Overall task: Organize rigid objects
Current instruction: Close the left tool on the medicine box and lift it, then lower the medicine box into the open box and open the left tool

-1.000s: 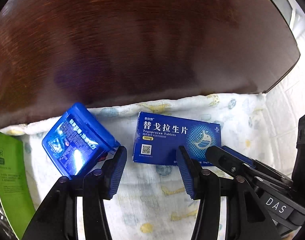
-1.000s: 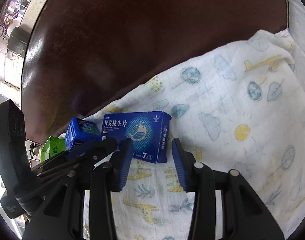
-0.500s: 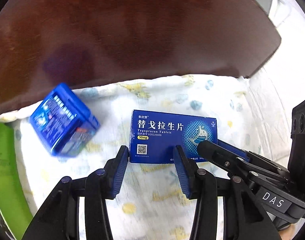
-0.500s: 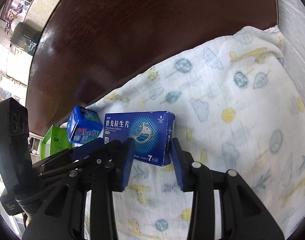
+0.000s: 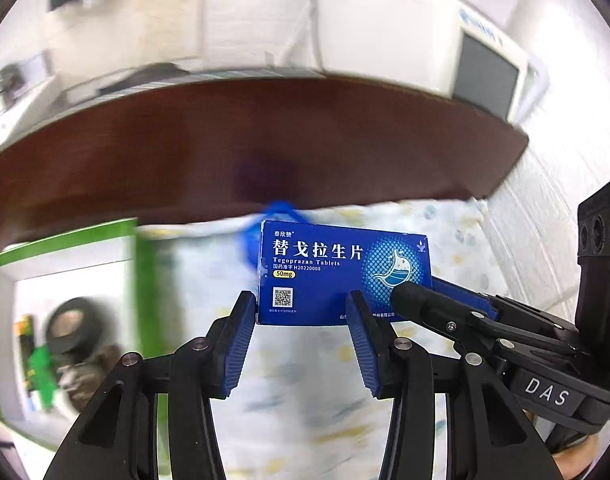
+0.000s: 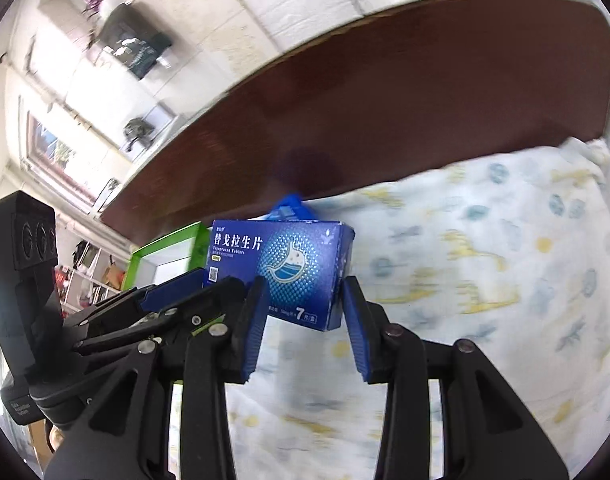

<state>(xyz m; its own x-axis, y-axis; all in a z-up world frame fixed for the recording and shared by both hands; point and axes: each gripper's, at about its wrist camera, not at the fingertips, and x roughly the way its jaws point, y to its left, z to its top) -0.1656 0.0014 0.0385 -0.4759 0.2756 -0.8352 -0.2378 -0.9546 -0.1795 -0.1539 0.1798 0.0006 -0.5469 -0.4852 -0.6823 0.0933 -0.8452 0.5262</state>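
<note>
A dark blue Tegoprazan tablet box (image 5: 341, 272) is held up off the patterned cloth (image 5: 317, 360), its printed face toward the cameras. My left gripper (image 5: 301, 312) grips its left end; the pads (image 5: 241, 340) press its lower edge. My right gripper (image 6: 303, 304) grips its right end in the right wrist view (image 6: 281, 268). A second blue box (image 5: 279, 212) lies behind it, mostly hidden and blurred; it also shows in the right wrist view (image 6: 291, 208).
A green-rimmed open box (image 5: 65, 308) with dark objects inside stands at the left, also seen in the right wrist view (image 6: 165, 252). A dark brown wooden headboard or table edge (image 5: 265, 148) runs behind the cloth. White walls lie beyond.
Both grippers closed on the tablet box and lifted it off the cloth, tilting upward so the room beyond came into view. The green box came into view at the left.
</note>
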